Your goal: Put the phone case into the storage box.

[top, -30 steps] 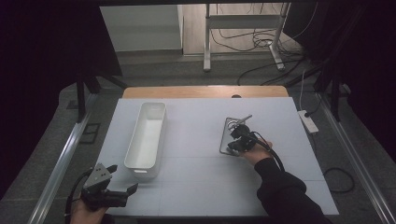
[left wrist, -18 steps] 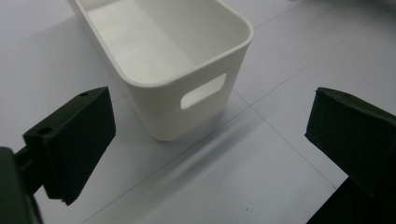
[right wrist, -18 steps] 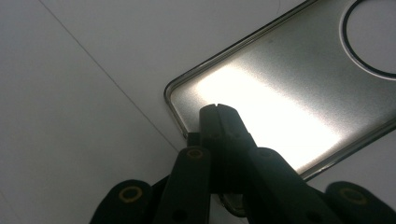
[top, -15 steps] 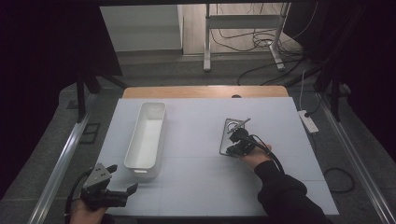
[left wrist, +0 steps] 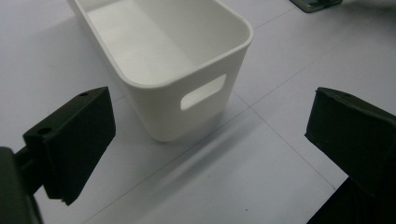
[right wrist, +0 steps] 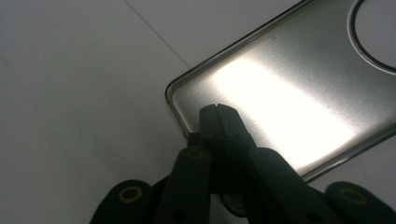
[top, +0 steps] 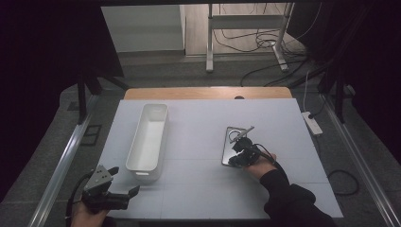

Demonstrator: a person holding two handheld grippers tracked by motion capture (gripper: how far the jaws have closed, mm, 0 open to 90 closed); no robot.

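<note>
White worktop fills most of the high view, with a wooden strip along its far edge. White plastic bin, long and narrow, sits left of centre, running from the far side toward the near edge; empty inside, with a slot handle cut in its near end wall, seen close up in the left gripper view. Metal tray, shiny and rectangular with rounded corners, lies flat right of centre, well apart from the bin. Some thin metal piece rests at the tray's far end, too small to identify. A ring outline marks the tray's surface at the top right of the right gripper view.

Right gripper is at the tray's near end, held by a hand in a black sleeve coming from the near right corner. Its jaws are closed together, tips pinching the tray's raised rim near a corner, as the right gripper view shows.

Left gripper sits at the near left corner, just beside the bin's near end but not touching it. Jaws spread wide with nothing between them; grey three-cornered plate on top.

White power strip lies off the right edge.
</note>
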